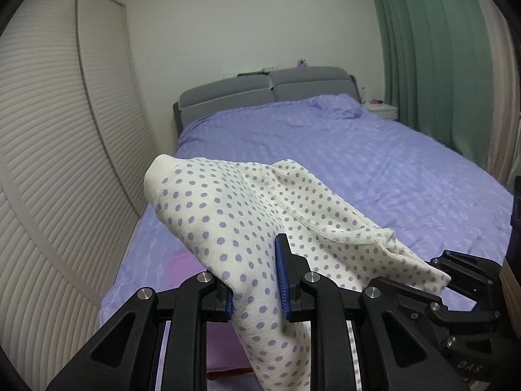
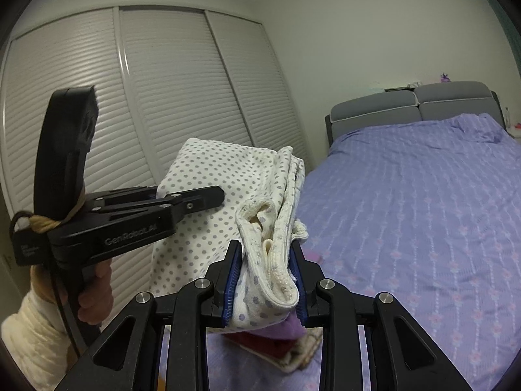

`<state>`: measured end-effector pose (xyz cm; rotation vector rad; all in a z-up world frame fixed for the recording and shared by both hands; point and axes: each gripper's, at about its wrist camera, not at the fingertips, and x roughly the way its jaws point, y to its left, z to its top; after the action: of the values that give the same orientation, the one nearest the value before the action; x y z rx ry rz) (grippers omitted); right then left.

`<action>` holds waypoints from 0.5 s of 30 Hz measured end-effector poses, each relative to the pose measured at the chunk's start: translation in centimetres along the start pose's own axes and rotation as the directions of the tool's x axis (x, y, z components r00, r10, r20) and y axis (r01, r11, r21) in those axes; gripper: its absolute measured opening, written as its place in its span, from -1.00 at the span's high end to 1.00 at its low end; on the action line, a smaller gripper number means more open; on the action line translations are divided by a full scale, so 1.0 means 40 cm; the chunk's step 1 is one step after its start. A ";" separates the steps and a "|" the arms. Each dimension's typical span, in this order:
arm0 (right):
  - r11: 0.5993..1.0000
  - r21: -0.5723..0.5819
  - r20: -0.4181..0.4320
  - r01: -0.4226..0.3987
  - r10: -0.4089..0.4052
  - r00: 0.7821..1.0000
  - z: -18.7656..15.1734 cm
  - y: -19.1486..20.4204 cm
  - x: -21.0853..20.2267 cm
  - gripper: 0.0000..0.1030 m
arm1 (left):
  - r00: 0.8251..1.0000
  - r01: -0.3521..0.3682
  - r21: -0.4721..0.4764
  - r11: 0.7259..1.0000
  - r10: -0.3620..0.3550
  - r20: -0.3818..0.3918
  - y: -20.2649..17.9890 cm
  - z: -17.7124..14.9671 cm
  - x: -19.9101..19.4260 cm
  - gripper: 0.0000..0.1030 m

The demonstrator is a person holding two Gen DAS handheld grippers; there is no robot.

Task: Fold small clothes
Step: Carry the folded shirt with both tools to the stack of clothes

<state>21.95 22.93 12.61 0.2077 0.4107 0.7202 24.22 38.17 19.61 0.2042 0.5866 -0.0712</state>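
You hold the white dotted garment (image 1: 247, 228) up in the air above the bed (image 1: 358, 169), between both grippers. Your left gripper (image 1: 257, 286) has its two blue-padded fingers (image 1: 282, 280) pressed on a hanging fold of the cloth, so the fingers are clamped on the garment with fabric between them. From there the cloth goes up and to the right, with a stitched seam running along its top edge, and it reaches your right gripper (image 1: 456, 280), which shows at the right edge of the left wrist view.

In the right wrist view, your right gripper (image 2: 265, 280) is also clamped on the garment (image 2: 208, 195): the blue pads (image 2: 235, 280) squeeze a thick bunch of folded layers, and the hem curls out between them. The left gripper (image 2: 182, 205) shows from the side at the left, held by your left hand (image 2: 94, 290), and its black fingers lie against the dotted cloth.

Below the garment, some other folded clothes (image 2: 276, 339) in purple, dark red and beige lie on the near edge of the bed. The bed has a purple cover and a grey headboard (image 1: 267, 88). White louvered wardrobe doors (image 2: 162, 97) stand at the left and a green curtain (image 1: 433, 49) hangs at the right.
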 end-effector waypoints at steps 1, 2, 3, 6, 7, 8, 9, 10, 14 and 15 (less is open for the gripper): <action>1.000 0.001 -0.006 -0.001 0.001 1.000 -0.003 0.007 0.018 0.42 | 1.000 -0.012 0.009 1.000 0.012 -0.017 0.013 -0.005 0.015 0.58; 1.000 0.005 -0.015 -0.003 0.003 1.000 -0.008 0.012 0.035 0.42 | 0.999 -0.022 0.018 1.000 0.023 -0.030 0.024 -0.010 0.029 0.58; 1.000 0.012 -0.022 -0.005 0.005 1.000 -0.013 0.007 0.051 0.42 | 0.999 -0.026 0.023 0.999 0.027 -0.037 0.030 -0.011 0.044 0.58; 1.000 0.025 -0.043 -0.005 0.006 0.999 -0.032 0.003 0.093 0.41 | 0.998 -0.037 0.032 0.999 0.039 -0.048 0.057 -0.019 0.075 0.58; 1.000 0.026 -0.052 -0.005 0.007 0.999 -0.039 0.005 0.109 0.41 | 0.998 -0.037 0.028 0.999 0.039 -0.055 0.068 -0.022 0.092 0.58; 1.000 0.027 -0.062 -0.005 0.007 0.998 -0.045 0.008 0.125 0.42 | 0.997 -0.033 0.018 0.999 0.034 -0.068 0.081 -0.026 0.109 0.58; 1.000 0.028 -0.068 -0.004 0.006 0.998 -0.038 0.013 0.145 0.42 | 0.997 -0.028 0.011 1.000 0.029 -0.075 0.094 -0.035 0.111 0.58; 1.000 0.028 -0.075 -0.002 0.004 0.997 -0.042 0.016 0.159 0.41 | 0.996 -0.022 0.003 1.000 0.023 -0.091 0.106 -0.040 0.135 0.58; 1.000 0.027 -0.097 0.007 -0.004 0.995 -0.065 0.019 0.197 0.41 | 0.994 -0.010 -0.011 1.000 0.009 -0.106 0.137 -0.057 0.201 0.58; 1.000 0.030 -0.104 0.009 -0.006 0.995 -0.071 0.020 0.205 0.41 | 0.994 -0.008 -0.014 1.000 0.006 -0.113 0.146 -0.063 0.218 0.58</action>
<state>25.80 29.20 7.93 0.1980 0.5213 0.7192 30.83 44.32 13.70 0.1968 0.6986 -0.0489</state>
